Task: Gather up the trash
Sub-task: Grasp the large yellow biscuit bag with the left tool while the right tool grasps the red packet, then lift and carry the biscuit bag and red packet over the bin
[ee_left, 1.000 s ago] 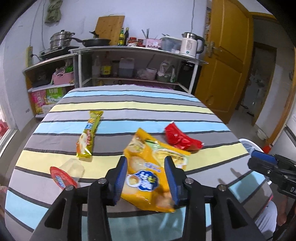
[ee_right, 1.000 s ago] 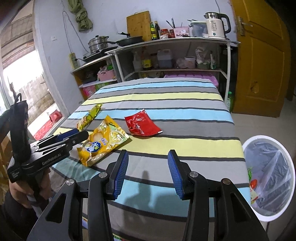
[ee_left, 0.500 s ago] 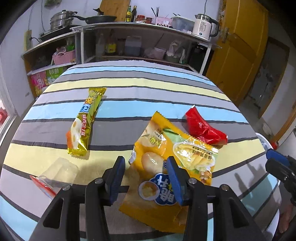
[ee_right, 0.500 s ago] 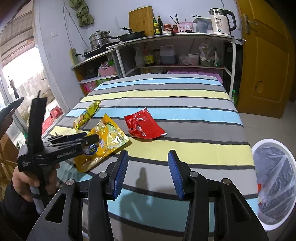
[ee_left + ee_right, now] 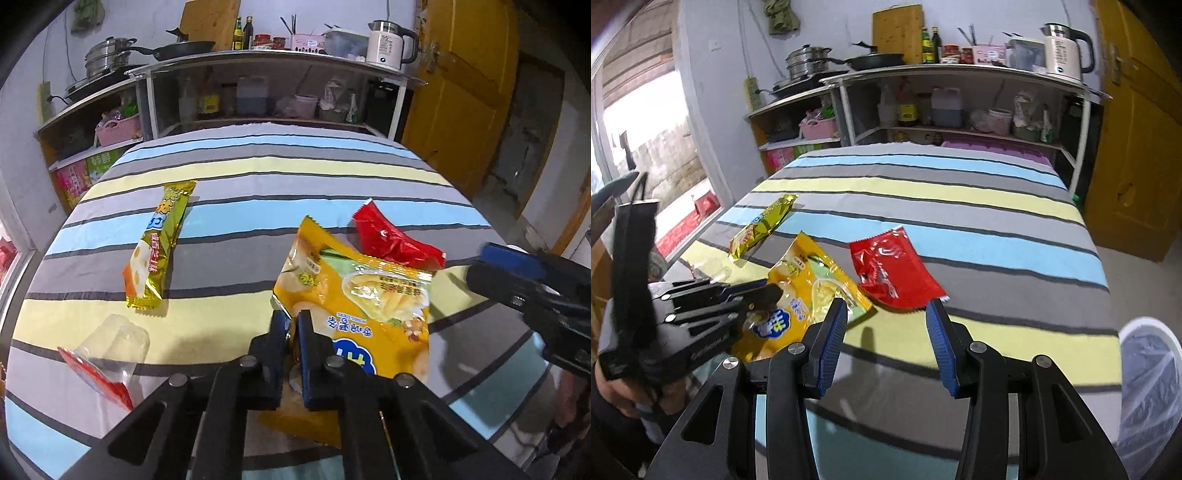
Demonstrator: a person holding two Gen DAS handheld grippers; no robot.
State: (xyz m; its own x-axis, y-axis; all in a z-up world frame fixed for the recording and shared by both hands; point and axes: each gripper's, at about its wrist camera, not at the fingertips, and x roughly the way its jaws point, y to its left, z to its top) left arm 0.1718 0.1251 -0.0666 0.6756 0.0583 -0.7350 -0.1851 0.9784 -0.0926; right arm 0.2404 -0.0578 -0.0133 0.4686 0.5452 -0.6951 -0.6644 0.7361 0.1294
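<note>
Trash: yellow snack bag (image 5: 354,295) pinched by the left gripper (image 5: 293,325); bin (image 5: 1152,373) lies right, beside the gaping, empty right gripper (image 5: 886,332).

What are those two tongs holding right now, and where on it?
The left tongs are shut on the yellow snack bag, pinching its near left edge. The right tongs are open and hold nothing, poised near the red wrapper.
</note>
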